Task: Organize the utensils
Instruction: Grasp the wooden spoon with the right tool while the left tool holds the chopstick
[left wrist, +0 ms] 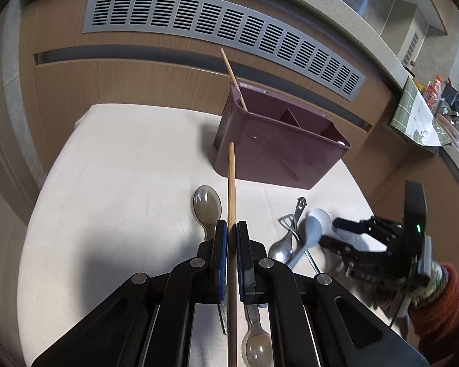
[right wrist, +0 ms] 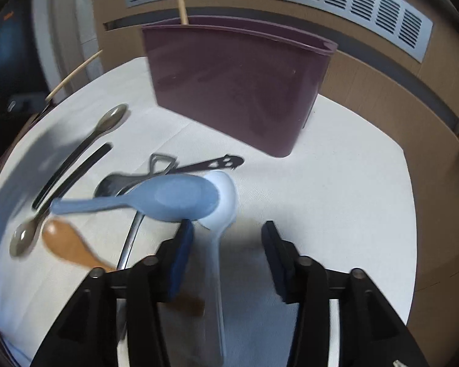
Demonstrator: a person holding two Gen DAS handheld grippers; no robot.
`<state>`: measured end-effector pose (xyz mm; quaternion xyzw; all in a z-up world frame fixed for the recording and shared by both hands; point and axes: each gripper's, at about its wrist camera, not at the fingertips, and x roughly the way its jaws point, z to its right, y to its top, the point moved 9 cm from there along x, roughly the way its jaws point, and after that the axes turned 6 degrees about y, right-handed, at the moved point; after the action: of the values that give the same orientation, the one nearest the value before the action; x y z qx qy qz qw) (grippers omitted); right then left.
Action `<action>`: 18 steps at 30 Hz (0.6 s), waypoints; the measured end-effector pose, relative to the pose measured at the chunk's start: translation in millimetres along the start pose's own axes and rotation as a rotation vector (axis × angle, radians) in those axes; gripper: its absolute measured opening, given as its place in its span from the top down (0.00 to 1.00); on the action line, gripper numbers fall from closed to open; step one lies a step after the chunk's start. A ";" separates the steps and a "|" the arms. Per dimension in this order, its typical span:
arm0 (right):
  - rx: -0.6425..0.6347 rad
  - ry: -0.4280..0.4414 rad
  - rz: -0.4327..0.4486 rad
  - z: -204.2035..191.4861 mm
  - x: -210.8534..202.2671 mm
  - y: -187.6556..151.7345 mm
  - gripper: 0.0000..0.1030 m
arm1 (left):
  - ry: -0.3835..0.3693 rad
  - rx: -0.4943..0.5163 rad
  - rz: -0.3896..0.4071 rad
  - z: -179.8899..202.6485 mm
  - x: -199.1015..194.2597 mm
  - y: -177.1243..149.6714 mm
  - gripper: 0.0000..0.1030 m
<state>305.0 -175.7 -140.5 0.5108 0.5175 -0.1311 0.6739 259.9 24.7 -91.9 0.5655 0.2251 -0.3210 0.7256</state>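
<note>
Left gripper (left wrist: 232,232) pinches chopstick (left wrist: 231,202); right gripper (right wrist: 228,229) gapes empty. Thin grip risks pivot, missing holder (left wrist: 278,153), frame centre.

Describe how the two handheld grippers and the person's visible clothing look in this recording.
Both are black plastic linkage grippers with silver pivot pins and dark blue ribbed pads. The left gripper shows these up close. The right gripper, seen from the left wrist, carries a black block with a small green light and a thin cable. Behind it is a rust-orange knitted sleeve.
</note>
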 end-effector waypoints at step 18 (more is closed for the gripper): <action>-0.320 0.199 0.065 -72.8 -50.0 -3.4 0.73 | 0.004 -0.064 -0.024 -24.0 6.1 -6.7 0.94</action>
<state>240.0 -134.8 -96.6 0.4241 0.5789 0.0258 0.6960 260.1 45.5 -106.9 0.5397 0.2435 -0.3211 0.7391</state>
